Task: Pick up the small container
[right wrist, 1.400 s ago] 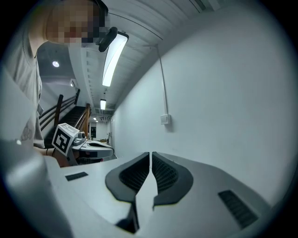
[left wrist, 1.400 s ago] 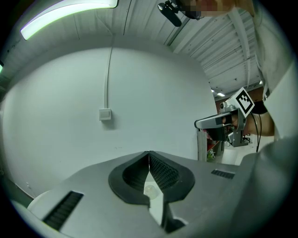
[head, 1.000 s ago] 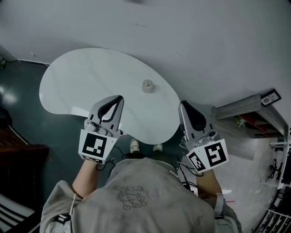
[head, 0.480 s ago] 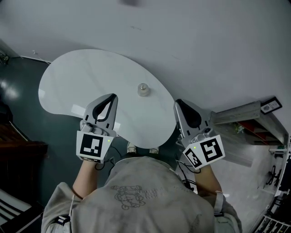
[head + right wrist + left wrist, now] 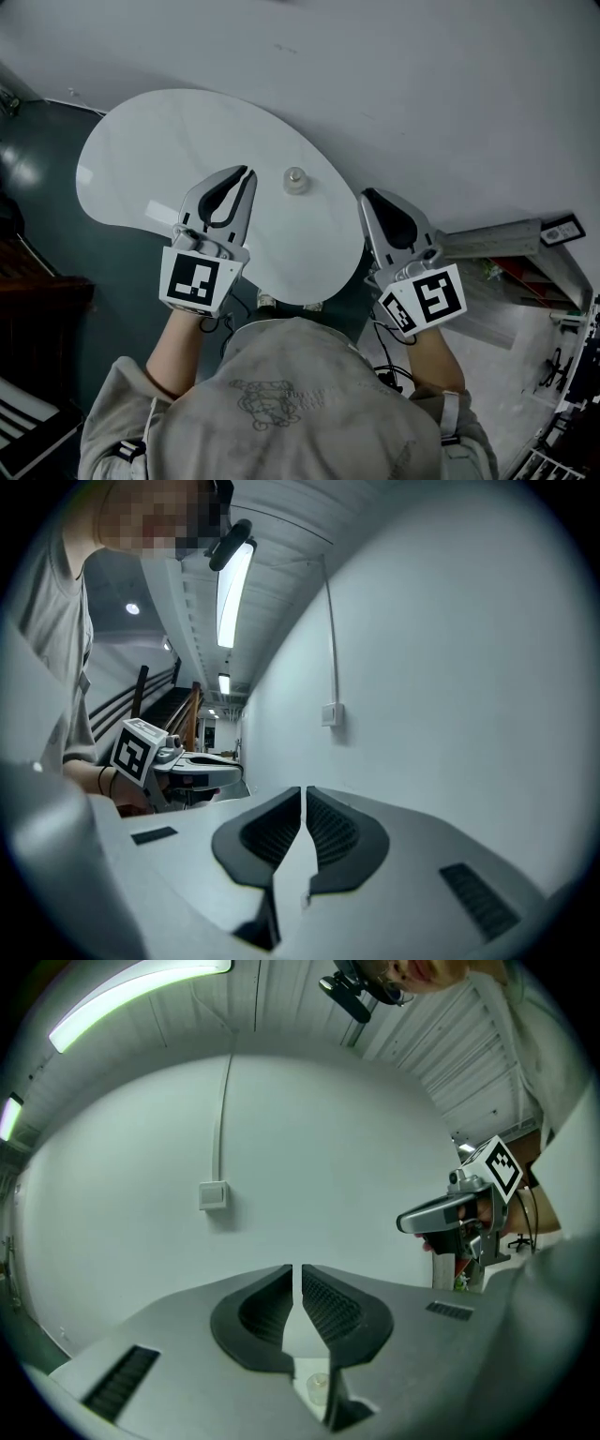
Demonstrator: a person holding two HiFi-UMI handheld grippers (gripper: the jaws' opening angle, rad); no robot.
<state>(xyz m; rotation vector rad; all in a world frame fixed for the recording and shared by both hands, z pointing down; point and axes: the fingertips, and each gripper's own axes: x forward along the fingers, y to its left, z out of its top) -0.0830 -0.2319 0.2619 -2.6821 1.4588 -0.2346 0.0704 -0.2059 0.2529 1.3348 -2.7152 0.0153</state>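
Note:
The small container (image 5: 296, 179), a clear little jar with a round lid, stands on the white kidney-shaped table (image 5: 141, 159) near its far edge. My left gripper (image 5: 247, 174) hovers over the table just left of the container, jaws shut and holding nothing. In the left gripper view the container (image 5: 319, 1387) shows low down, beneath the shut left gripper (image 5: 297, 1269). My right gripper (image 5: 367, 197) hangs off the table's right end, shut and empty, apart from the container. In the right gripper view its tips (image 5: 303, 791) meet over bare table.
A pale wall (image 5: 422, 84) runs close behind the table, with a switch plate (image 5: 213, 1194) and a cable above it. Dark floor (image 5: 37, 169) lies left of the table. A grey shelf unit (image 5: 506, 234) stands at the right. The person's shoes (image 5: 267, 302) show under the table's near edge.
My left gripper has moved forward over the table, its tips now close to the left of the container. The right gripper has shifted a little forward beside the table's right end. Both jaws stayed shut.

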